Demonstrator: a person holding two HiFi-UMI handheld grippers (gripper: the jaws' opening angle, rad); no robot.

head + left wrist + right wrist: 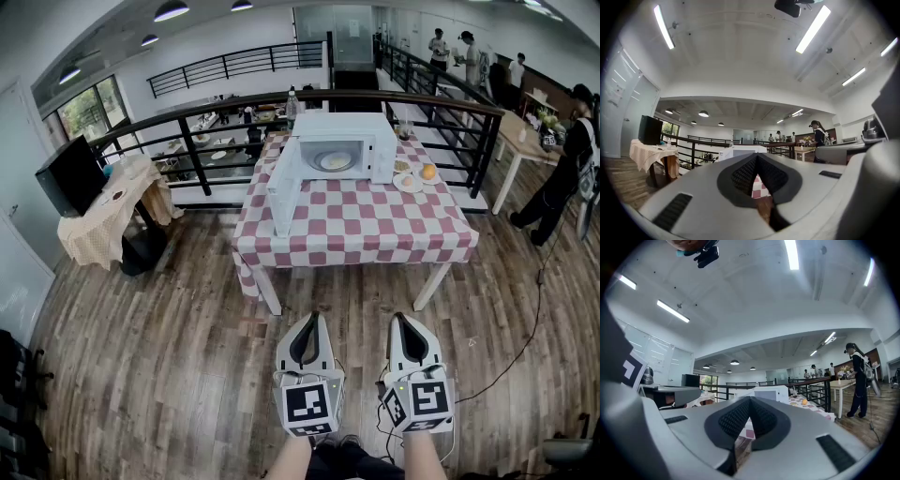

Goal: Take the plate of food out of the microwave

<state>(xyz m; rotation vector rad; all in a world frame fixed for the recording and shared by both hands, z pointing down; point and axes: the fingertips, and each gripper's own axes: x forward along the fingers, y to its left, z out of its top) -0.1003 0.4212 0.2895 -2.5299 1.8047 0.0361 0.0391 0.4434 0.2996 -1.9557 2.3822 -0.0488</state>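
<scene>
There, inside the lit cavity of the white microwave [342, 145]: the plate of food [335, 161], round and pale, its contents too small to make out. Microwave door [284, 183] swung wide to the left, standing out over the table [356, 225] and its red-and-white checked cloth. Just right of the oven, on the same cloth, a small white plate [408, 183] with a round orange item [428, 172] at its edge, whether on it or beside it hard to say. Behind the table, a black railing [394, 98] with a lower floor beyond. Off to the left, well apart, a side table [103, 225] under a cream cloth, carrying a black screen [70, 173]. At the right edge, a person in dark clothes [561, 183] beside a pale wooden table. In the foreground, well short of the checked table and above the wooden floor [169, 328], the left gripper [310, 319] and the right gripper [401, 319], side by side, held level and pointed toward the microwave. Jaws of both pressed together at the tips, nothing gripped between them. Through the small gap behind each pair of pads, in the gripper views, only a glimpse of checked cloth and floorboards.
</scene>
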